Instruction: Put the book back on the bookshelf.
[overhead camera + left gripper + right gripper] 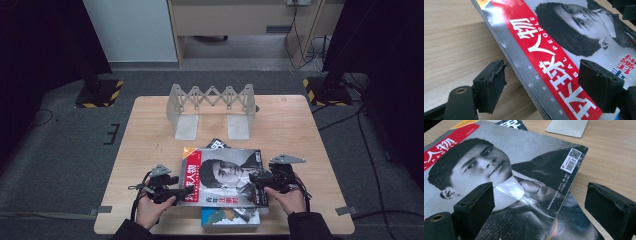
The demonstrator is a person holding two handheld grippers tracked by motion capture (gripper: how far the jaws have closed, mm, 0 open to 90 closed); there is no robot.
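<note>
**Two grippers at the edges of a magazine on the desk**

Nearest to the person, in the high view, a second magazine with a pale picture (231, 218) lies at the front edge of the desk (150, 130), partly under the top one. Just behind it both hands hold their grippers low over the wood. The left gripper (176, 192) is at the left edge of the top magazine (225, 175), and the right gripper (256, 181) is at its right edge.

The left gripper view shows what the high view cannot: the spine of the magazine (564, 50), with its red band and white characters, is raised from the desk and passes between the two black fingers (490, 85). The fingers stand wide. One is beside the spine and the other is over the cover, and I cannot see that they press on it.

The right gripper view shows the cover portrait and the barcode corner of the magazine (524, 170). Its fingers (477, 205) are also wide apart, with the cover's lower right corner between them but not gripped. Under that corner a dark cover of another magazine (574, 220) is visible.

Further back, in the high view, the corner of one more dark magazine (218, 144) comes out from behind the top one. At the far side of the desk stands a grey expandable book rack (212, 107) with two flat feet.
</note>
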